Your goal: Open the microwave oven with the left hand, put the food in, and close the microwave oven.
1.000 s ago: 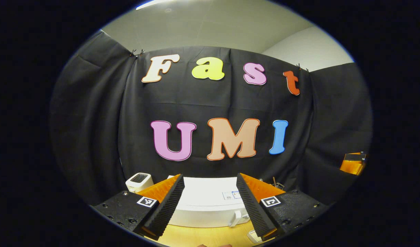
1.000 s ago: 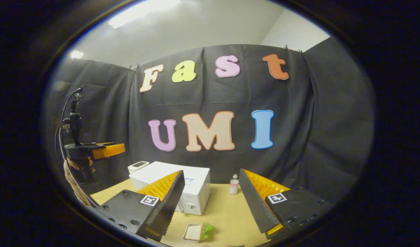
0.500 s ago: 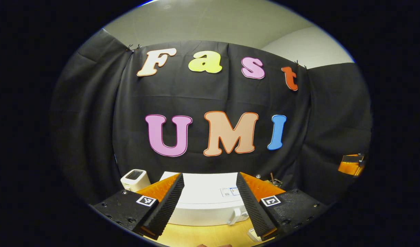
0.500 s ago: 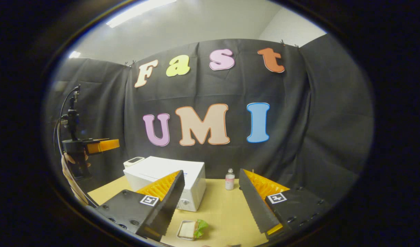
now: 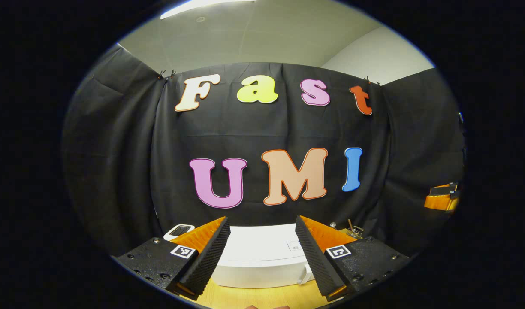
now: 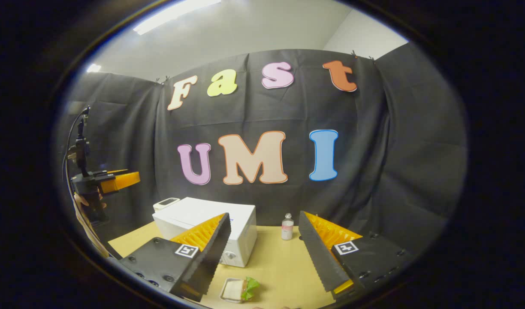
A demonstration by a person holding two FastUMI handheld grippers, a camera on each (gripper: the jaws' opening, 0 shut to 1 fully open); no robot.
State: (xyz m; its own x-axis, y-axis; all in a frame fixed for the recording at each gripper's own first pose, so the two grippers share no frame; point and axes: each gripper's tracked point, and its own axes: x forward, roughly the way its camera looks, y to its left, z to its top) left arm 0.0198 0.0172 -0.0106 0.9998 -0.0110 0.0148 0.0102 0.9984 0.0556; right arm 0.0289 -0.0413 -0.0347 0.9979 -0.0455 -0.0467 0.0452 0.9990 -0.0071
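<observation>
left claw [image 5: 262, 262] agape, microwave [image 6: 211, 223], wooden table [image 6: 279, 262]

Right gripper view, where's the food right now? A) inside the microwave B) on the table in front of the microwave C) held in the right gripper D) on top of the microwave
B: the food, a sandwich with a green leaf in a small tray, lies on the table in front of the closed microwave, between the open fingers of the right gripper and untouched by them.
</observation>
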